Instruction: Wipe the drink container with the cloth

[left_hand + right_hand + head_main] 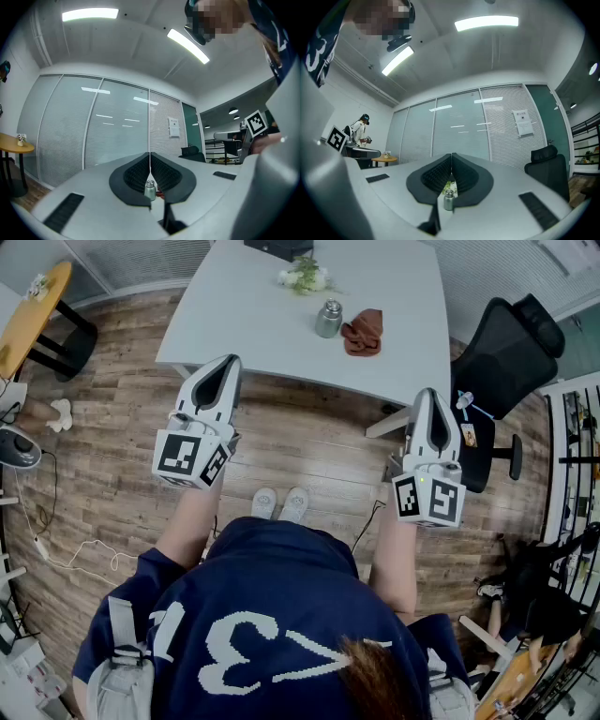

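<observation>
On the white table (244, 315) ahead of us the drink container (328, 319), a small metal flask with a cap, stands upright. The rust-coloured cloth (364, 332) lies crumpled just beside it on its right, the two so near that we cannot tell whether they touch. Farther back on the same top sits a small bunch of pale flowers (303, 276), and a dark object (277, 247) pokes in at the far edge. We stand on the wooden floor (309, 432) short of the table, our shoes (279, 504) side by side below us. We hold both tools up in the air, well apart from the flask and the cloth. The left gripper (229, 362) has its jaws pressed together with nothing between them (its own view shows the ribbed pads meeting in one thin line, with the flask far off below the tips). The right gripper (427, 395) is clenched in the same way, empty, its closed tips aimed toward the table's near right corner. Each carries its cube of square markers at the back. A black office chair (506, 352) stands off the table's right side, and a round yellow table (33, 306) stands at the far left of the room.
</observation>
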Demonstrator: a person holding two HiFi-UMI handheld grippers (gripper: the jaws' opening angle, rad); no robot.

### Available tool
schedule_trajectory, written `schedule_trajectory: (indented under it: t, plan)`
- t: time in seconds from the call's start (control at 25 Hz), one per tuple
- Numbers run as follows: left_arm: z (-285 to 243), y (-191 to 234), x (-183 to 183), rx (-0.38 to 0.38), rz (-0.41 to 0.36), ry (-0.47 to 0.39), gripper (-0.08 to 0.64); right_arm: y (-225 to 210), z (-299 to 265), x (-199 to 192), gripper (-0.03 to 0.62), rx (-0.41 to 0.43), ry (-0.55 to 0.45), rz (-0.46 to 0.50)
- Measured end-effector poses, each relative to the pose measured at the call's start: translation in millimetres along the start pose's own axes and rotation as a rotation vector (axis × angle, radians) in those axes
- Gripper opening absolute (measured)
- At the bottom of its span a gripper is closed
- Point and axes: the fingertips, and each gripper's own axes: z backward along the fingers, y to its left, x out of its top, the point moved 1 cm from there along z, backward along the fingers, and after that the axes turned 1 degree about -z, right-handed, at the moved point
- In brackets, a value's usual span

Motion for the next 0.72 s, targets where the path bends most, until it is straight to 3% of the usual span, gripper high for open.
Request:
schedule_trajectory:
  t: [0.24,0.72]
  plan:
    - [2,-7,0,0.016,-0.006,0.001,0.02,5,5,5,0.025,0.048,0.002,0.023]
    - [-28,-4,-8,0.034,-0.022,0.015,0.02,-14,-24,-6,0.026,0.097,0.002,-0.04]
